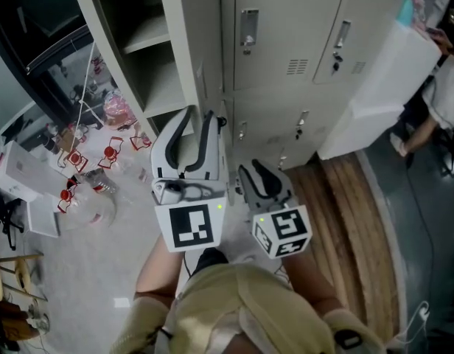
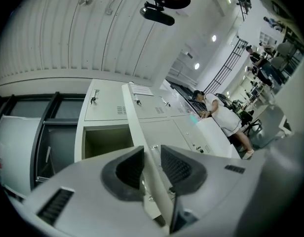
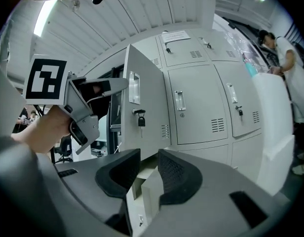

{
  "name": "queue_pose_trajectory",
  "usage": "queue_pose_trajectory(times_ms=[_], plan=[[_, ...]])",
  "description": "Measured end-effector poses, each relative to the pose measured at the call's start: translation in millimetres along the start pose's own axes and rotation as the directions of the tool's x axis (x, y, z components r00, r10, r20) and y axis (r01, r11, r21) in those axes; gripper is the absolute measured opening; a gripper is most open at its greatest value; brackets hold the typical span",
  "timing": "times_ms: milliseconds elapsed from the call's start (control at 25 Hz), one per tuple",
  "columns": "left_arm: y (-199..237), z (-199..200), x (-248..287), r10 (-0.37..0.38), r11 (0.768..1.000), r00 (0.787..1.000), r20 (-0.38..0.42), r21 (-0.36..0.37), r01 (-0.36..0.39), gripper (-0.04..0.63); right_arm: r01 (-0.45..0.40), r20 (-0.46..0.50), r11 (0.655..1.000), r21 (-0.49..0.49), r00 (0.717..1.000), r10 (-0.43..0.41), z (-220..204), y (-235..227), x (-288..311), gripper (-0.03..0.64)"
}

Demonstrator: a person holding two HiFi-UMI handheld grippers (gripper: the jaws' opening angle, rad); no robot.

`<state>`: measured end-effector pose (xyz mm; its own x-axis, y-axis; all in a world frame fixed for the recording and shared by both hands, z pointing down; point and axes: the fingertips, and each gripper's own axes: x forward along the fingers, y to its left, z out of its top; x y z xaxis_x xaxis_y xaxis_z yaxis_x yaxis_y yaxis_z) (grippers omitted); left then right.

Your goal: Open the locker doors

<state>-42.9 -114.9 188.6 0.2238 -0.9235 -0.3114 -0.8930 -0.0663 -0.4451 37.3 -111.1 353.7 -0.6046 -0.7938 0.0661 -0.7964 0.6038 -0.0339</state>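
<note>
Between the left fingers [image 2: 127, 169]: free edge of the open locker door [image 2: 134, 115], pads clamped on it from both sides. Left gripper [image 1: 199, 118] points at the locker bank [image 3: 201, 102], tilted slightly up. The door stands swung well out from its compartment [image 2: 105, 139], and a key [image 3: 140, 118] hangs in its lock. Right fingers [image 3: 179, 179] are apart with nothing gripped. A lower door [image 3: 152, 196], ajar, shows through the gap; can't tell whether it touches them. Right gripper [image 1: 260, 169] sits just beside the left one, level, facing the lower lockers. Neighbouring upper doors are closed. A person [image 3: 285, 58] stands at a white worktop [image 1: 389, 80] right of the bank.
</note>
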Motion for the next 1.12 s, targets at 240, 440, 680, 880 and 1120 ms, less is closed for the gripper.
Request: queue_pose_trajectory(times_ms=[240, 440, 680, 880, 1120], plan=[[-27.3, 5.9, 6.7, -0.069, 0.997, 0.997, 0.029, -0.019, 0.07, 0.095, 0.05, 0.005, 0.999, 0.002, 0.999, -0.05, -1.4, -16.3, -12.5, 0.107], [-41.7, 10.5, 9.6, -0.105, 0.994, 0.993, 0.046, -0.028, 0.106, 0.095, 0.104, -0.012, 0.994, 0.026, 0.995, -0.103, -6.7, -27.4, -25.2, 0.107], [-56.6, 12.6, 10.0, -0.164, 0.984, 0.985, 0.062, -0.06, 0.167, 0.095, 0.137, -0.014, 0.99, 0.032, 0.99, -0.137, -8.2, -35.5, -33.7, 0.107], [-60.6, 11.9, 1.9, -0.191, 0.978, 0.98, 0.059, -0.08, 0.195, 0.095, 0.151, -0.025, 0.987, 0.06, 0.988, -0.149, -11.4, -40.1, -38.6, 0.107], [-46.1, -2.2, -12.9, -0.156, 0.965, 0.988, 0.021, -0.21, 0.157, 0.095, 0.149, -0.018, 0.987, 0.064, 0.989, -0.148, -10.1, -44.3, -38.3, 0.107]])
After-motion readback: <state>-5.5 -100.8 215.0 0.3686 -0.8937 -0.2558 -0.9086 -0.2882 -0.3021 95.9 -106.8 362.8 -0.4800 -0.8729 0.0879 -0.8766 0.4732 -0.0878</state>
